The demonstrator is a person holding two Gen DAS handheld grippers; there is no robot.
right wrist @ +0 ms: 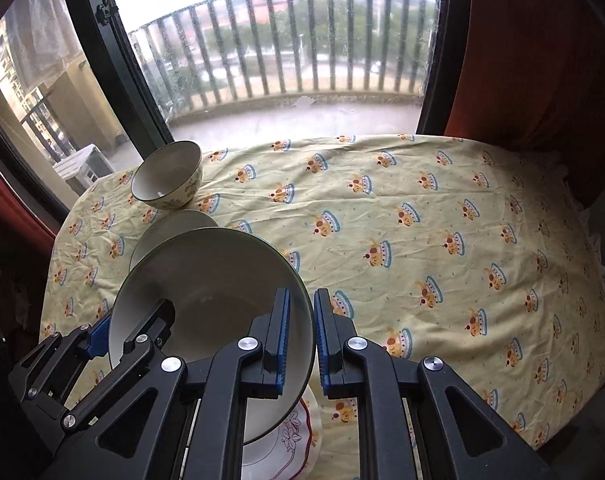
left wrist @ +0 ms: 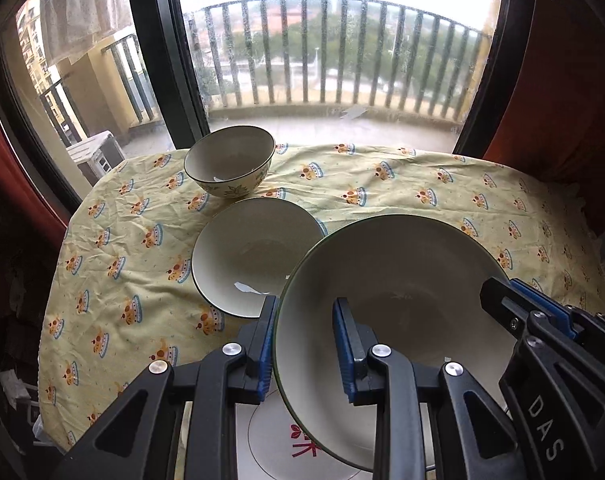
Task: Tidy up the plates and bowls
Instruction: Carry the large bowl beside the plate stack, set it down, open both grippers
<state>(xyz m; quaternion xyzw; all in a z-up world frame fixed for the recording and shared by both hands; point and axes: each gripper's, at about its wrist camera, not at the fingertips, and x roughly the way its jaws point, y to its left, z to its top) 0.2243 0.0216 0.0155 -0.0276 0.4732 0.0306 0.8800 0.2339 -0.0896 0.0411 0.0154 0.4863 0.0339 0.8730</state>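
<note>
Both grippers reach forward over the counter (right wrist: pixel 422 208); left gripper (left wrist: pixel 306 340) clamps the big bowl's (left wrist: pixel 394 280) left rim, right gripper (right wrist: pixel 302 340) clamps its right rim, one finger inside, one outside. Big bowl is tilted, lifted above a flowered plate (right wrist: pixel 286 436). Behind it a shallow bowl (left wrist: pixel 254 252), then a small deep bowl (left wrist: pixel 230 164), both on the yellow cloth (left wrist: pixel 382 184).

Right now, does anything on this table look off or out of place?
Yes. The big bowl is tilted, gripped at opposite rims by the left gripper and right gripper, above a flowered plate. The tablecloth is wrinkled. Nothing looks spilled or clearly broken.
</note>
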